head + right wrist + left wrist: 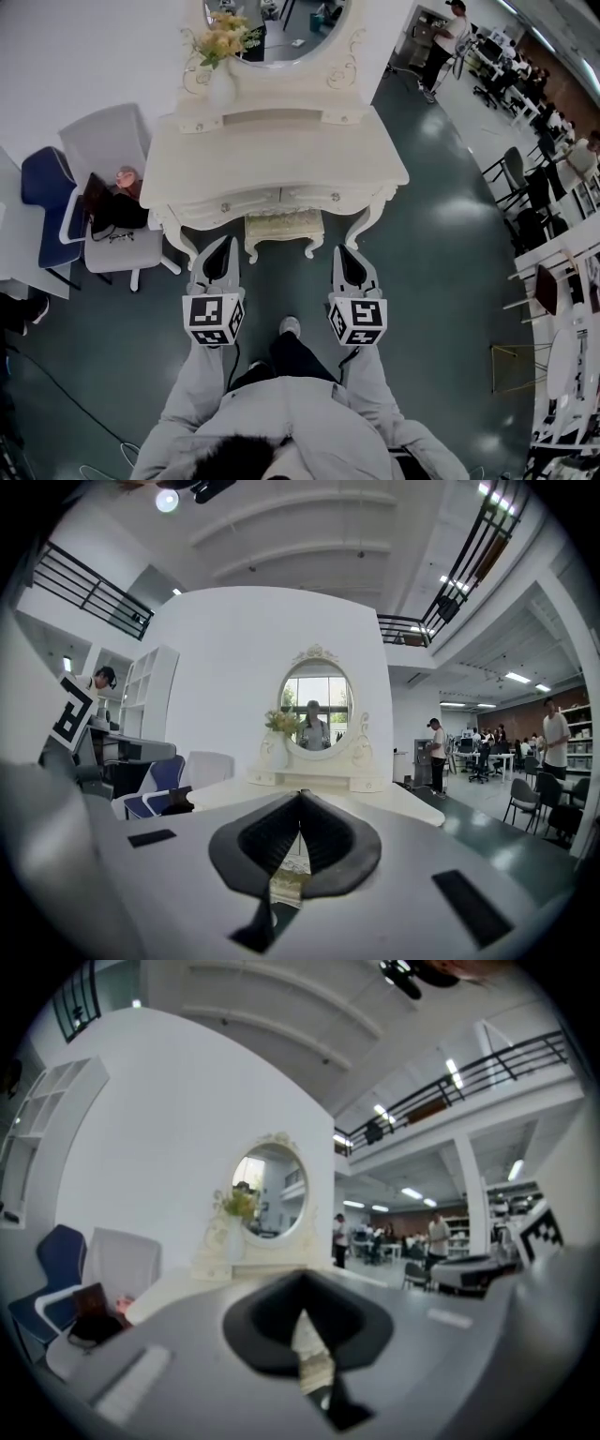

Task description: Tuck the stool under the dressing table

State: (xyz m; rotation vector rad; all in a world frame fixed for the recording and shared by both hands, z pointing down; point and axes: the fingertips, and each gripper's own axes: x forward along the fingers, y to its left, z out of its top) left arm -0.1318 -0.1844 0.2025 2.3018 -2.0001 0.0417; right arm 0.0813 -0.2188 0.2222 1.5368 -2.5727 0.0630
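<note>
Cream cushioned stool with curved legs [284, 228] sits partly under the white carved dressing table [272, 155]. Left gripper [223, 246] and right gripper [343, 253], jaws pressed together and empty, hover at its seven and five o'clock.

Stool [283, 226], dressing table [272, 161] on seemingly greenish floor [441, 248]

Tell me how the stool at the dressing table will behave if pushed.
The stool probably slides easily: the floor looks smooth and glossy. Its slim curved legs suggest a high push could tip it.
</note>
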